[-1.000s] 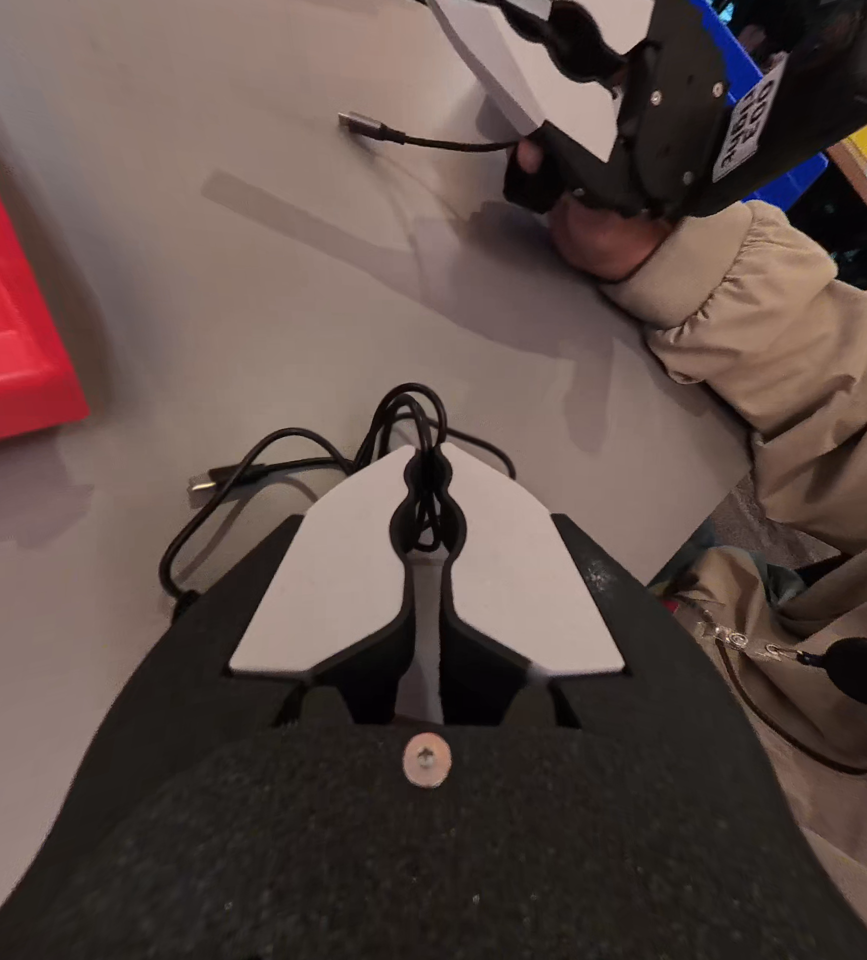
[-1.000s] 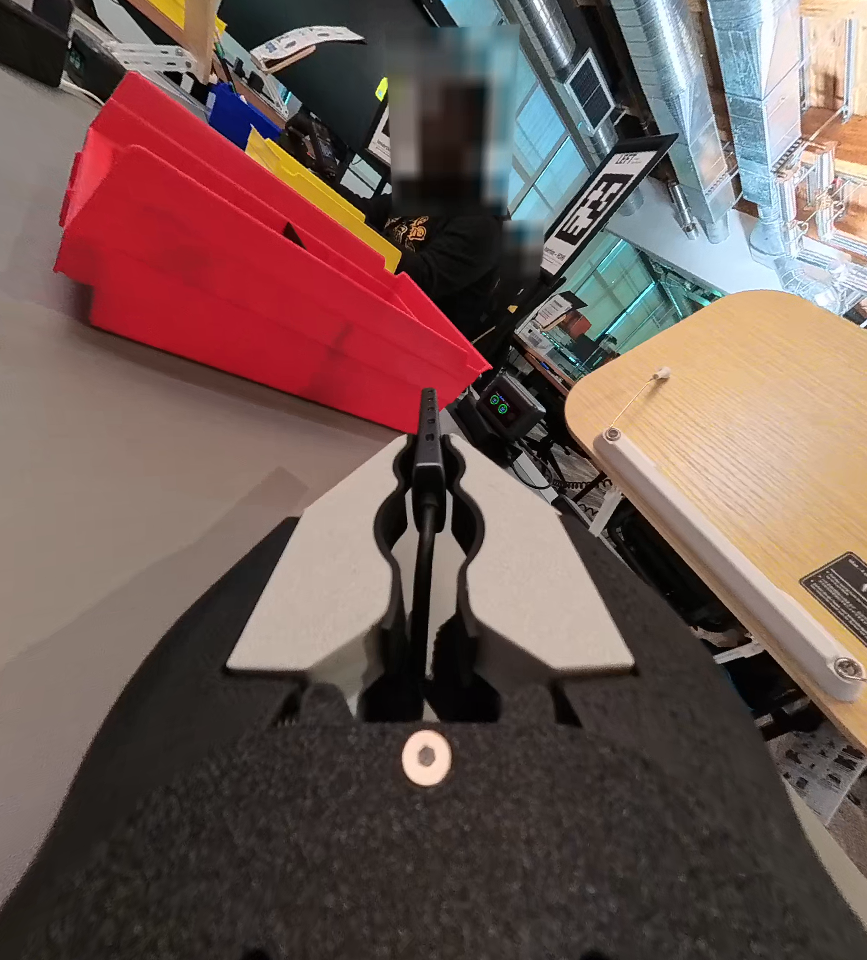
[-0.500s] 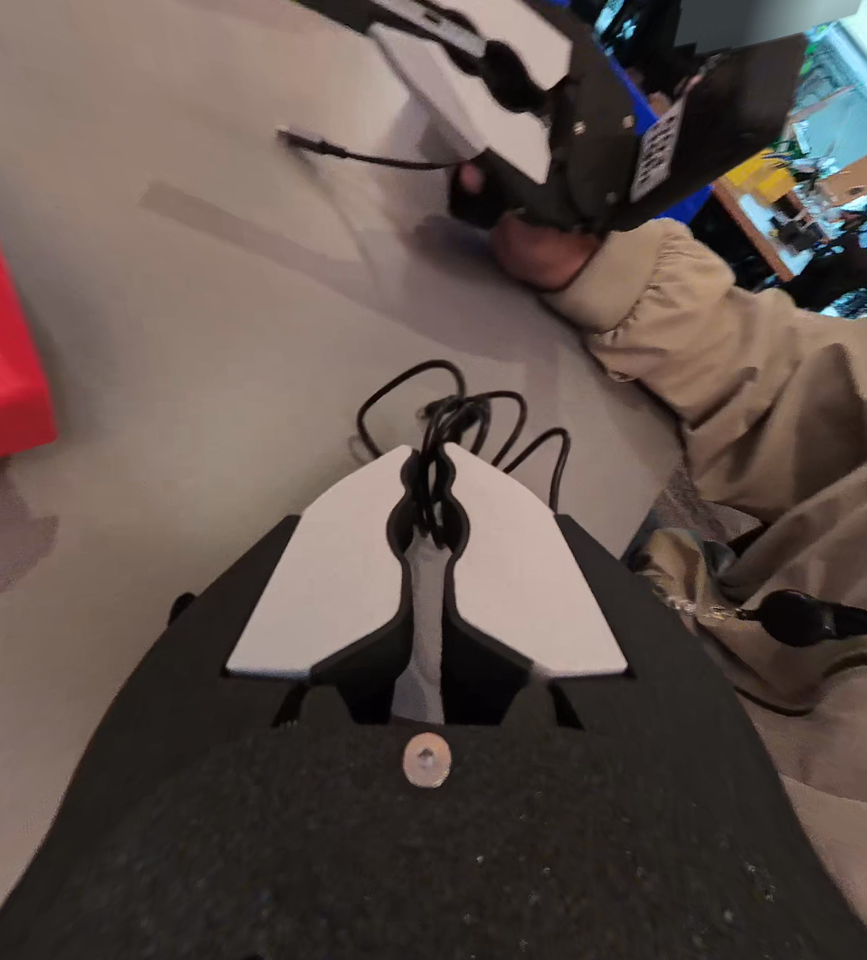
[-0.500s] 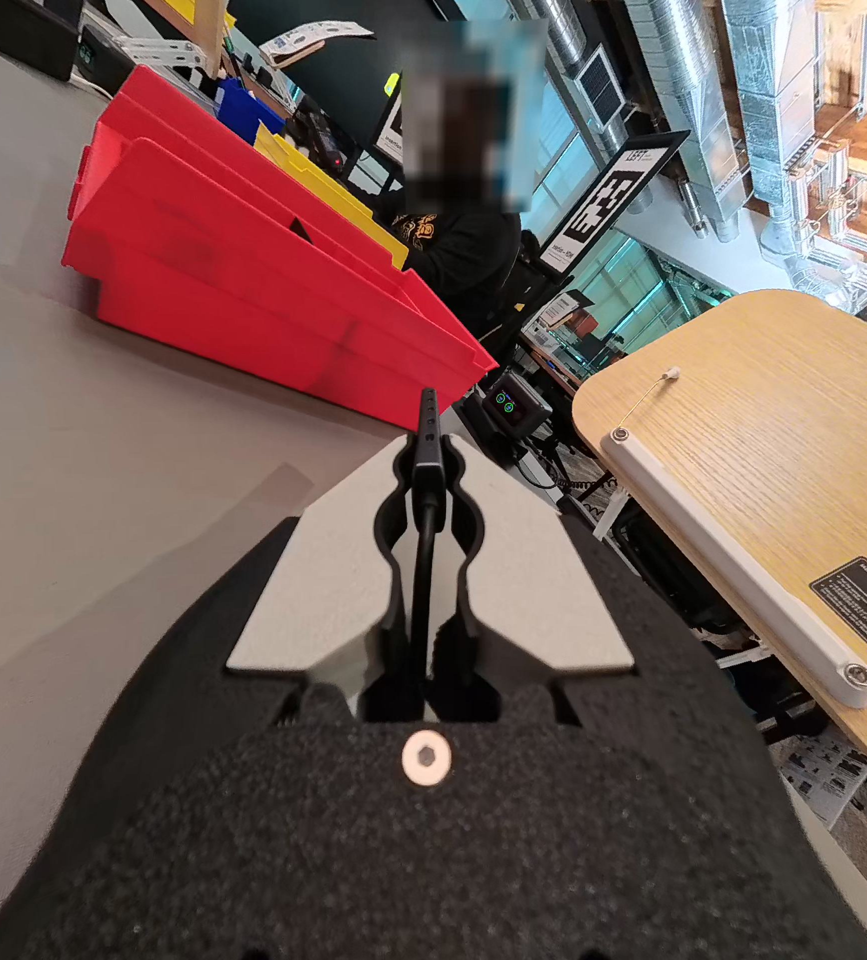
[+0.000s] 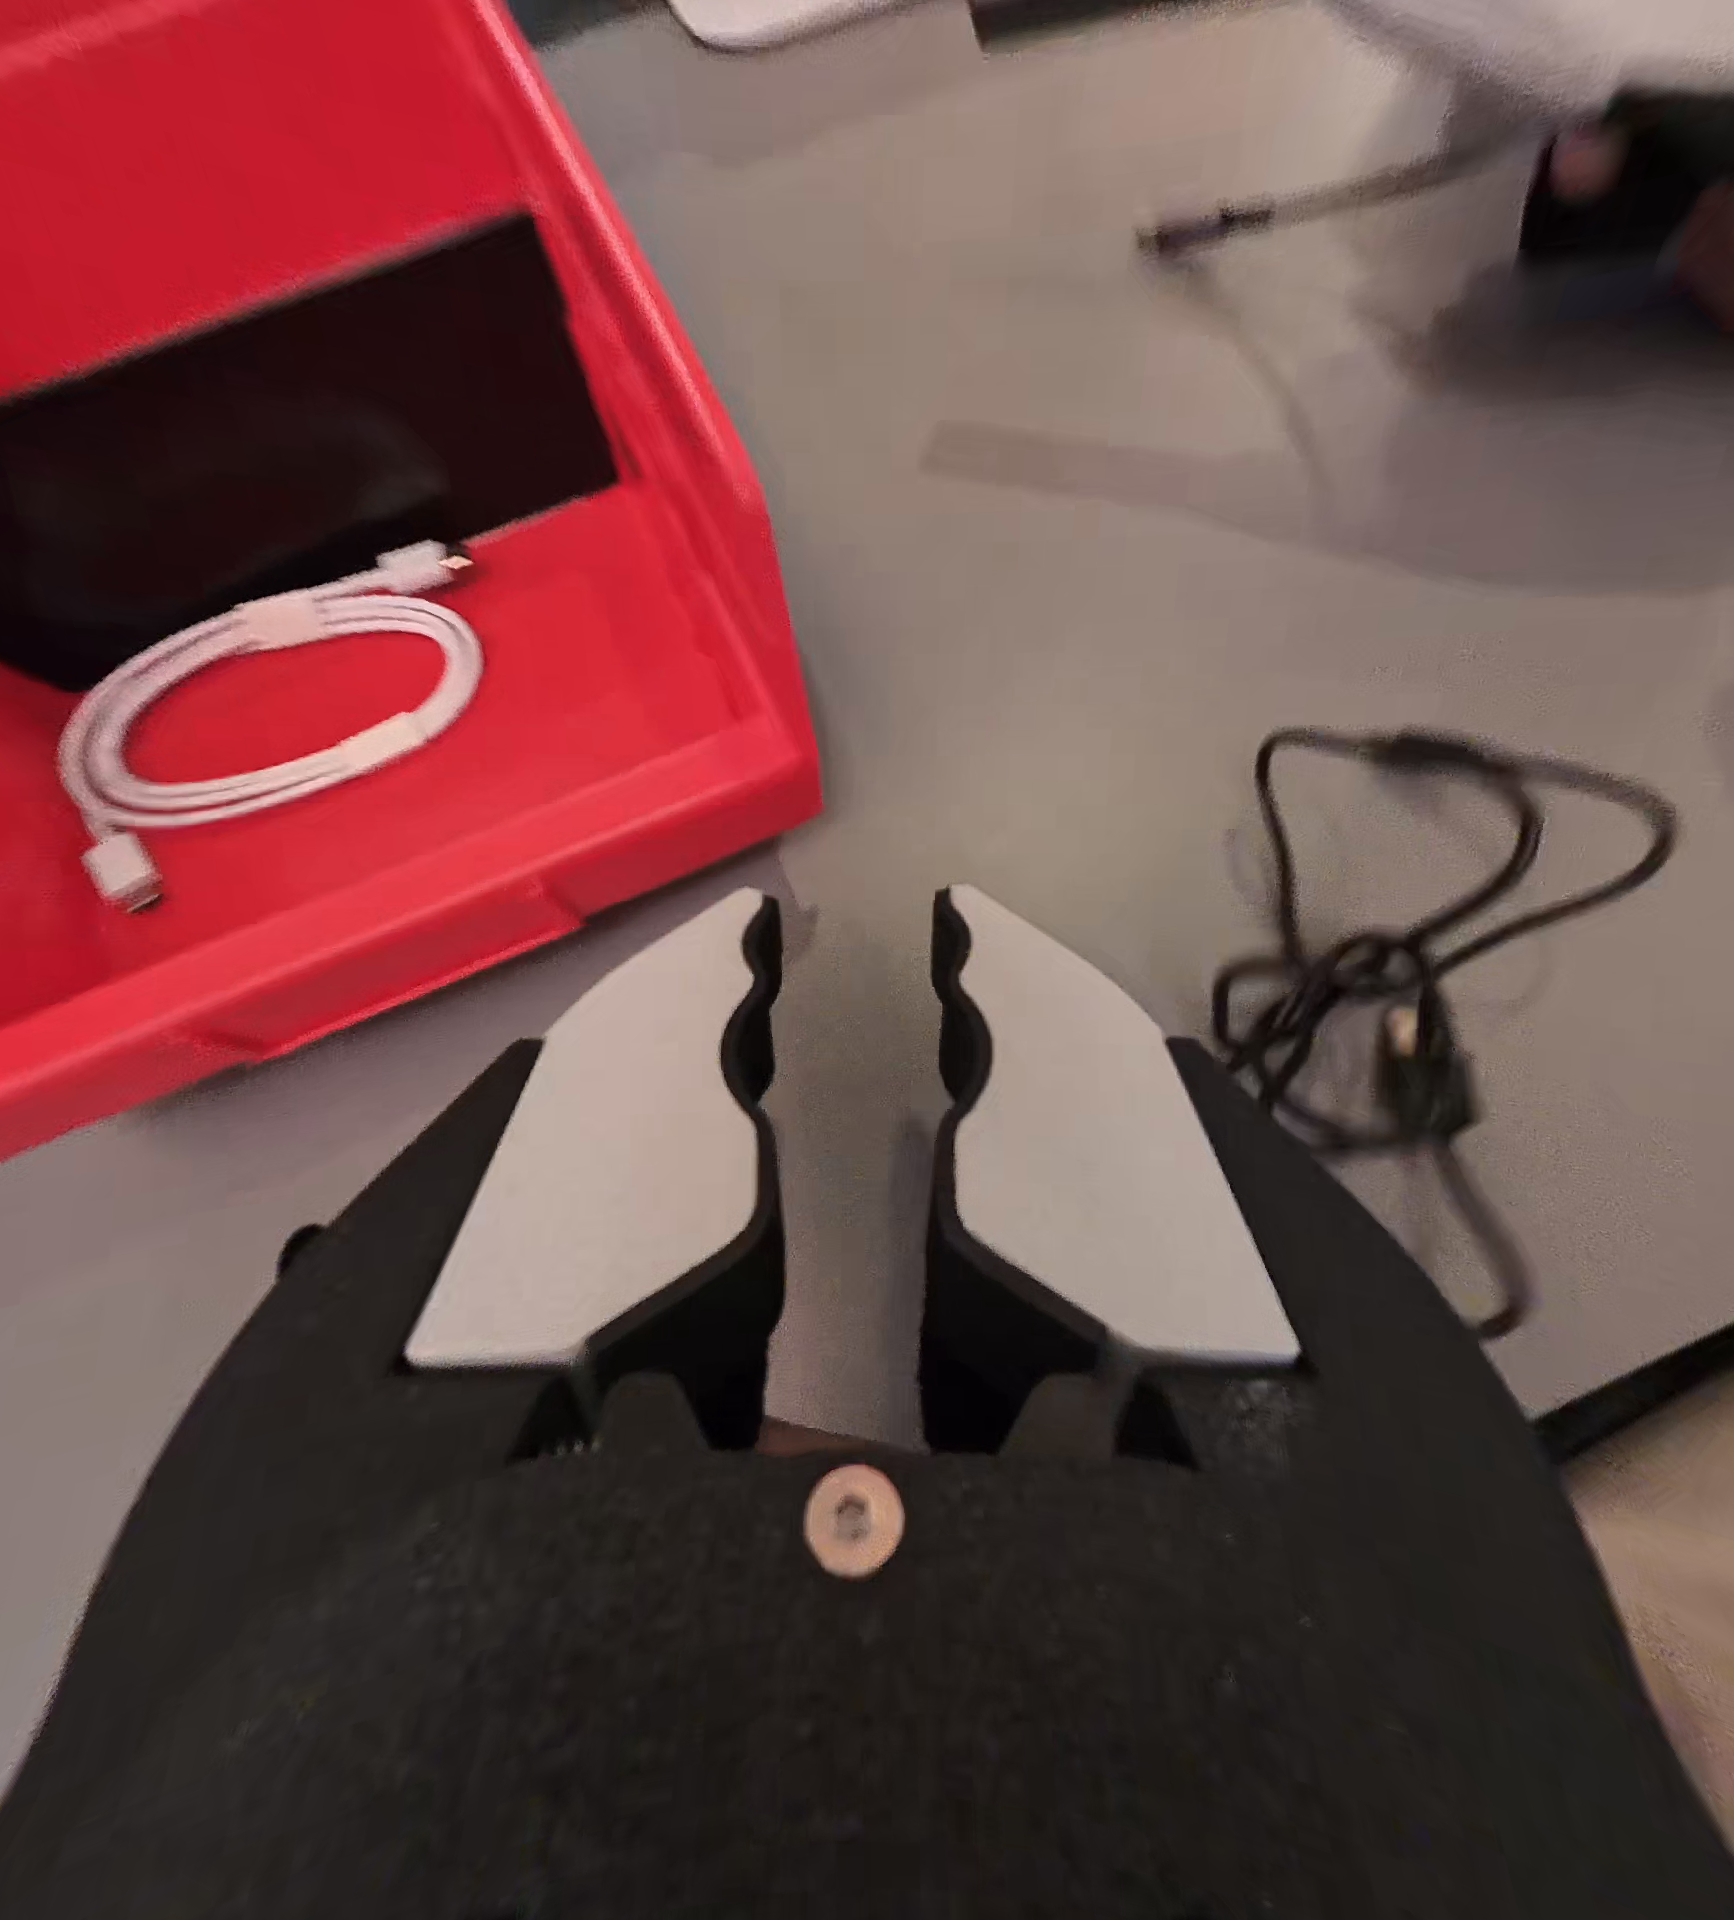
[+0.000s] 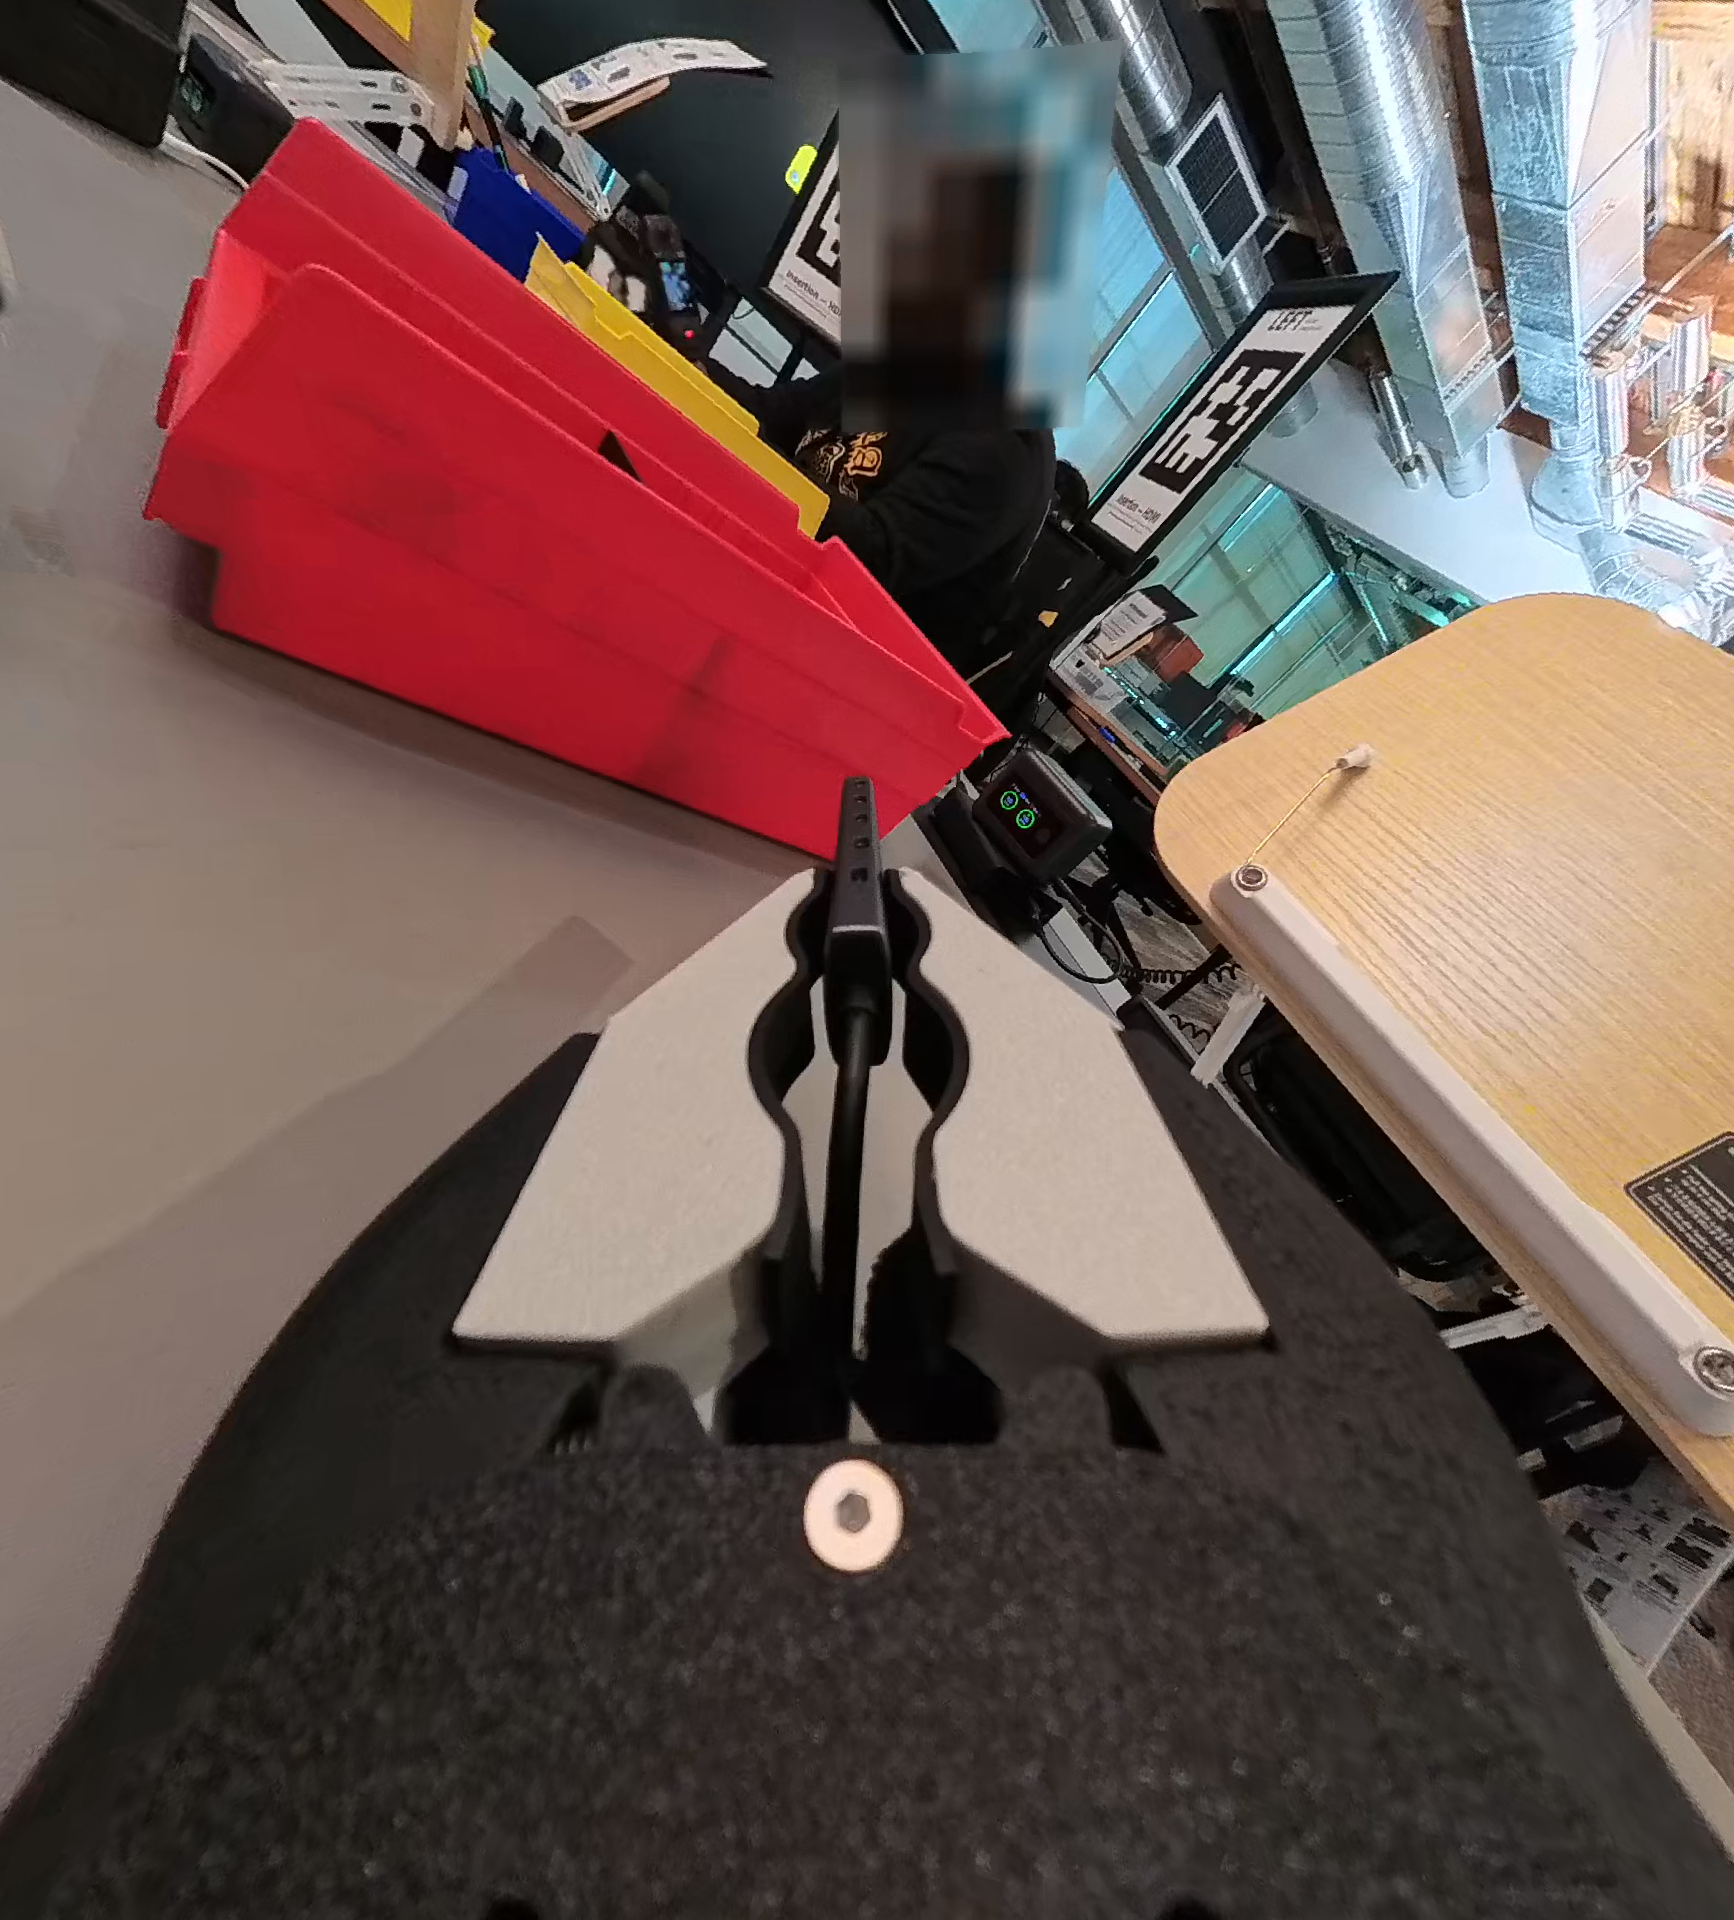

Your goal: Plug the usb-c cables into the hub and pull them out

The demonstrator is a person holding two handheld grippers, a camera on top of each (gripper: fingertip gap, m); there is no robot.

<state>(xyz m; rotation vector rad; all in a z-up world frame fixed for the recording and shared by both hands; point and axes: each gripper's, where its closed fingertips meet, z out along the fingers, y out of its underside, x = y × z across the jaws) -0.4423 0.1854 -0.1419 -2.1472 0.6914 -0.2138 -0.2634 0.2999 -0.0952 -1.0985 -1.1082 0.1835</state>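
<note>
My left gripper (image 5: 855,914) is open and empty above the grey table (image 5: 1050,582). A tangled black usb-c cable (image 5: 1362,997) lies loose on the table just right of its fingers. My right gripper (image 6: 858,883) is shut on a slim dark hub (image 6: 855,862), seen edge-on and sticking out past the fingertips. The hub's black lead (image 6: 847,1143) runs back between the fingers. In the left wrist view a blurred plug end on a thin cable (image 5: 1206,223) lies at the far right.
A red bin (image 5: 634,436) stands left of my left gripper, holding a coiled white cable (image 5: 271,717) and a flat black slab (image 5: 250,447). The table edge (image 5: 1673,1361) is close on the right. Red bins (image 6: 489,561) and a wooden tabletop (image 6: 1528,935) show in the right wrist view. Across from one pair of fingers to the other is roughly 20 centimetres.
My left gripper has opened and let go of the black cable, which now lies on the table. It has swung left toward the red bin. My right gripper still holds the hub.
</note>
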